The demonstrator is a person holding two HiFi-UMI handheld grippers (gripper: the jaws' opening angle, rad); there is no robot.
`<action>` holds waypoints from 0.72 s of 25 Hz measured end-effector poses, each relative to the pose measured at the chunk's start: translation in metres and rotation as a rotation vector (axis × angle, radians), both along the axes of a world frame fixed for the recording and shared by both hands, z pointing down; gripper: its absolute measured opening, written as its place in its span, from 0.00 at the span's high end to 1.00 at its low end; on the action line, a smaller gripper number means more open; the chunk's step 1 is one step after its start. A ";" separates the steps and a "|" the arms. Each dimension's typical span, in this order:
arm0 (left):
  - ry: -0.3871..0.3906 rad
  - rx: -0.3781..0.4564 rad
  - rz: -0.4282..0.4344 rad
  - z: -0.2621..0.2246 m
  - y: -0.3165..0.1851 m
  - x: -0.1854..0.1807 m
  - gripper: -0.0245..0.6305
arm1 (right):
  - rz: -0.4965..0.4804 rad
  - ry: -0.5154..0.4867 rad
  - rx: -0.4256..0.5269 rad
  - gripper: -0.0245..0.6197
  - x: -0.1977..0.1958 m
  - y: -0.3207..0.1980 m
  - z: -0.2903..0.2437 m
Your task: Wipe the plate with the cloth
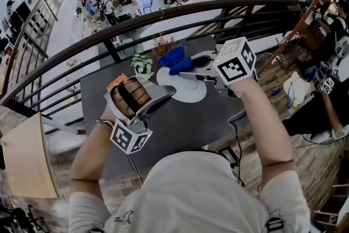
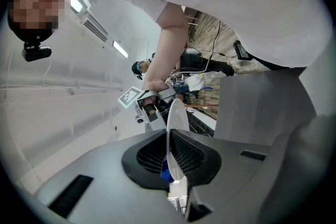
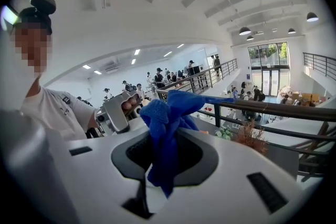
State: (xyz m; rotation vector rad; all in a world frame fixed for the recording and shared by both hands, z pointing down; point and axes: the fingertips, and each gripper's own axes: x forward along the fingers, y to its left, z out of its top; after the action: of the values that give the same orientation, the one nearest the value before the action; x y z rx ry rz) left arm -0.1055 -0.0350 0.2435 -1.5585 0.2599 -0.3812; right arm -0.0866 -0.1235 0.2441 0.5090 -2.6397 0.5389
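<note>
Over the bench's (image 1: 180, 131) middle, nearest the person: left gripper (image 1: 170, 93), pointing level. Its fingers (image 2: 149, 157) are clamped on the near rim of the plate (image 1: 188, 90). The left gripper view shows the plate (image 2: 176, 123) edge-on in a narrow bite, with most of the disc standing out beyond the left gripper (image 2: 173, 165). Cannot tell whether the plate's far rim rests on the bench or hangs clear of it.

Just beyond, toward the far edge: right gripper (image 1: 185, 69), angled downward, fingers closed on a bunched blue cloth (image 1: 173, 57). In the right gripper view the cloth (image 3: 165, 118) fills the gap of the right gripper (image 3: 160, 162), and a loose wad sticks out past the tips. The wad sits at the plate's far-left rim and appears to touch its face.

Along the far edge of the bench: white flowers (image 1: 143, 64) and a dried plant (image 1: 163, 43). A railing (image 1: 163, 12) runs behind them.

Handling, judged:
- Plate: stiff, glossy, likely slippery and breakable. A rim hold is the only practical one, but wiping pressure far from the bite would lever it. Keep strokes light and near the hold.
- Cloth: soft, limp, light. Gripping the middle of the bunch suits it, leaving a pad free to wipe.
</note>
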 end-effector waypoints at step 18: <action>0.020 -0.063 -0.118 0.011 -0.042 -0.023 0.93 | -0.101 -0.075 -0.020 0.84 -0.010 0.052 -0.004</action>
State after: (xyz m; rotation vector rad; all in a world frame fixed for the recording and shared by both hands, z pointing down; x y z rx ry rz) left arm -0.1288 -0.0772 0.2547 -1.6137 0.3598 -0.4701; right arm -0.0962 -0.0710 0.2402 0.3536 -2.7112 0.5628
